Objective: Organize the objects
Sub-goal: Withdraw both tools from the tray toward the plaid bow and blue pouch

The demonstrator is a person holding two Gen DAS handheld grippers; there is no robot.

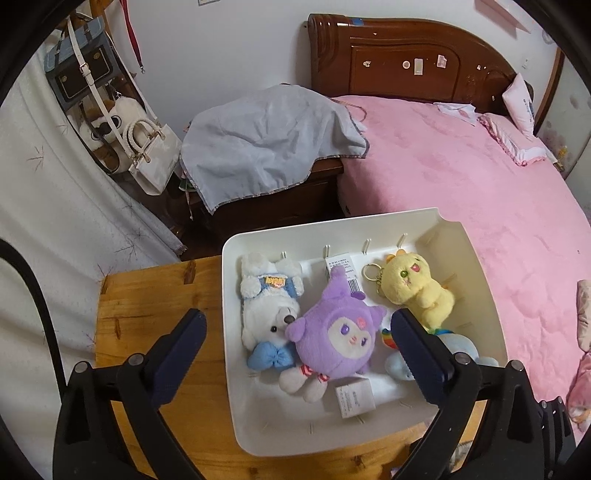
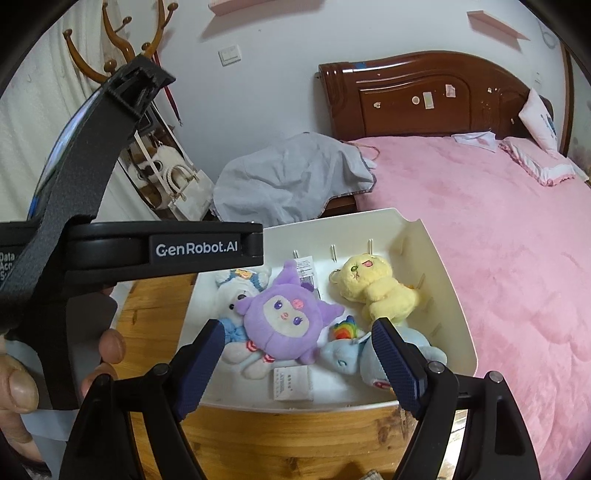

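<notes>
A white plastic bin [image 1: 480, 280] [image 2: 439, 266] stands on a wooden table [image 1: 147, 295] [image 2: 155, 310]. In it lie a white bear plush with a blue bow [image 1: 266, 317] [image 2: 231, 295], a purple plush [image 1: 336, 339] [image 2: 284, 317], a yellow plush [image 1: 417, 288] [image 2: 376, 284] and a light blue plush with a rainbow mane [image 1: 458, 347] [image 2: 343, 354]. My left gripper [image 1: 299, 325] is open and empty above the bin's near side. My right gripper [image 2: 295, 339] is open and empty above the bin's front. The left gripper's body [image 2: 147, 247] shows at the left of the right wrist view.
A bed with a pink cover [image 1: 461, 177] [image 2: 498, 221] lies right of the table. A nightstand under a grey cloth [image 1: 266, 144] [image 2: 291, 177] stands behind. Bags [image 1: 147, 147] hang on a coat rack [image 2: 122, 33] at the left, beside a white curtain [image 1: 44, 192].
</notes>
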